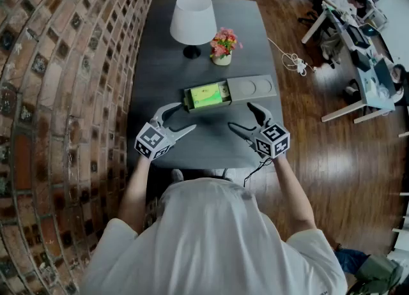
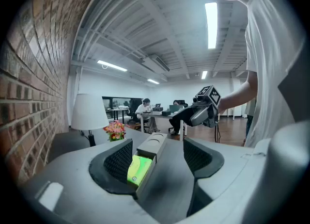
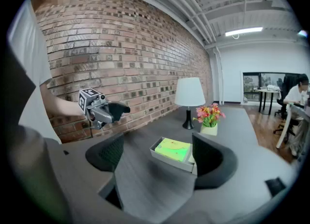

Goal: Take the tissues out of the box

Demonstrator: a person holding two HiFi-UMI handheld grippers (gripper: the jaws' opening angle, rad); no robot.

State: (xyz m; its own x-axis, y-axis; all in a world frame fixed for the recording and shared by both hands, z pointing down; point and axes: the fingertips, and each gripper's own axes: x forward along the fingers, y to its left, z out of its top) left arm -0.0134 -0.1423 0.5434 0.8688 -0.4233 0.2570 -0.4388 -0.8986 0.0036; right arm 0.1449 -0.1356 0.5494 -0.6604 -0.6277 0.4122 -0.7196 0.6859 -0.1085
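Hovering low over the near edge of the dark table [image 1: 163,51], the left gripper [image 1: 186,116] and right gripper [image 1: 240,115] both hold their jaws apart and empty; the green tissues [image 1: 207,97] lie inside the open grey box [image 1: 252,87] at mid-frame, just above both grippers

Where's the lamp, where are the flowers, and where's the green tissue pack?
lamp [image 1: 193,18]: head view, on the white shade.
flowers [image 1: 223,43]: head view, on the pink blooms.
green tissue pack [image 1: 207,98]: head view, middle of its green top.
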